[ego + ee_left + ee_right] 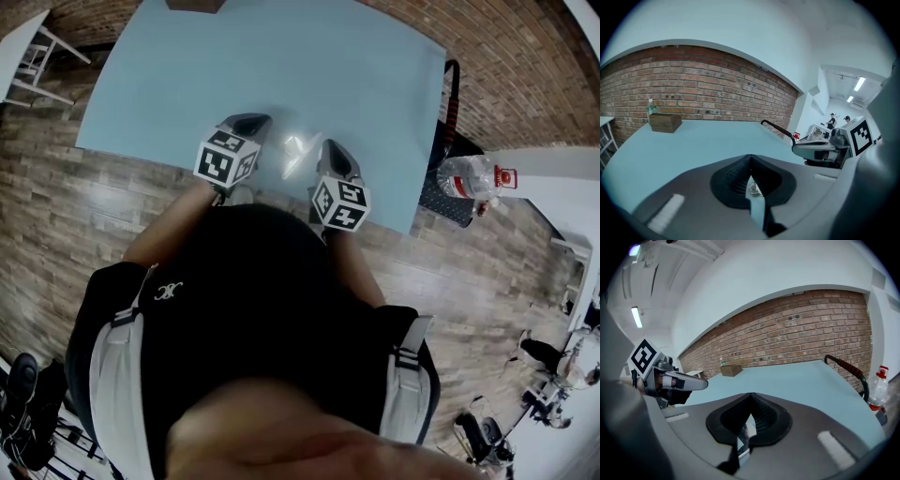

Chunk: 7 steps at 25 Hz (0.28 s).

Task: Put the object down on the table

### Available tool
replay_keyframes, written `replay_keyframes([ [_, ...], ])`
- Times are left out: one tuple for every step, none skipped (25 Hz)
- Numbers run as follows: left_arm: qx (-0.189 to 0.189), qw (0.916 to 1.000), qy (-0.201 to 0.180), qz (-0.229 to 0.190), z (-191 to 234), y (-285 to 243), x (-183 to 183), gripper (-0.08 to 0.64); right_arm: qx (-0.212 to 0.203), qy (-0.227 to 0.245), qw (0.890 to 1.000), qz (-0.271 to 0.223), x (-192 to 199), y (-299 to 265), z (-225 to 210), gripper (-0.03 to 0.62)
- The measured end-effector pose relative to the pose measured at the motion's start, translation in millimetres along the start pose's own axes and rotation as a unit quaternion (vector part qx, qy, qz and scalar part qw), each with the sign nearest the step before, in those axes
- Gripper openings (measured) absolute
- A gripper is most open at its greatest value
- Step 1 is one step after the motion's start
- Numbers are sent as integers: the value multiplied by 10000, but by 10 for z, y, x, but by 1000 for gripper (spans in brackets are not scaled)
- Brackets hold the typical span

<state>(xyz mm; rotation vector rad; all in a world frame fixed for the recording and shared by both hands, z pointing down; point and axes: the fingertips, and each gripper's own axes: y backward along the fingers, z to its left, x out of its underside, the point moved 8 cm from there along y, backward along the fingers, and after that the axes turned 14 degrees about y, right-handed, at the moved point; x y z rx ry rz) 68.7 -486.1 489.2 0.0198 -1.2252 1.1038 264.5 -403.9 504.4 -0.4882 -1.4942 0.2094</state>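
A crumpled piece of clear plastic [298, 152] glints just above the light blue table [281, 66], near its front edge, between my two grippers. My left gripper [255, 123] is to its left with its jaws closed. A sliver of the clear plastic [753, 188] shows in the slit under the left pads. My right gripper [329, 150] sits right beside the plastic, also closed, and the same clear film [740, 437] shows pinched low between its pads. How far the film reaches toward the left gripper is hard to see from the head view.
A brown box [664, 122] stands at the table's far end by the brick wall. A black cart with a handle [451, 103] is at the table's right side. A plastic bottle with a red cap [473, 174] lies on a white table to the right.
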Motion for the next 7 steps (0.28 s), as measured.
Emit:
replay_keyframes([
  [-5,10000,-4,4,3,0,-3,0,-15,6,10000,-4,-5,-8,4,12],
  [-7,10000,-8,10,4,-1,-5,0,-29,11,10000,-7,-10,-15,8,12],
  [-6,10000,-10,16,4,-1,-7,0,-42,14,10000,-7,-12,-20,11,12],
  [-5,10000,-9,22,4,-2,-8,0,-54,16,10000,-3,-11,-24,14,12],
  [-4,10000,-7,27,4,-2,-9,0,-64,17,10000,2,-9,-27,18,12],
  [-5,10000,-4,32,3,-2,-9,0,-72,17,10000,8,-5,-29,22,12],
  [-5,10000,-2,38,3,-2,-10,0,-81,18,10000,14,-1,-31,26,12],
])
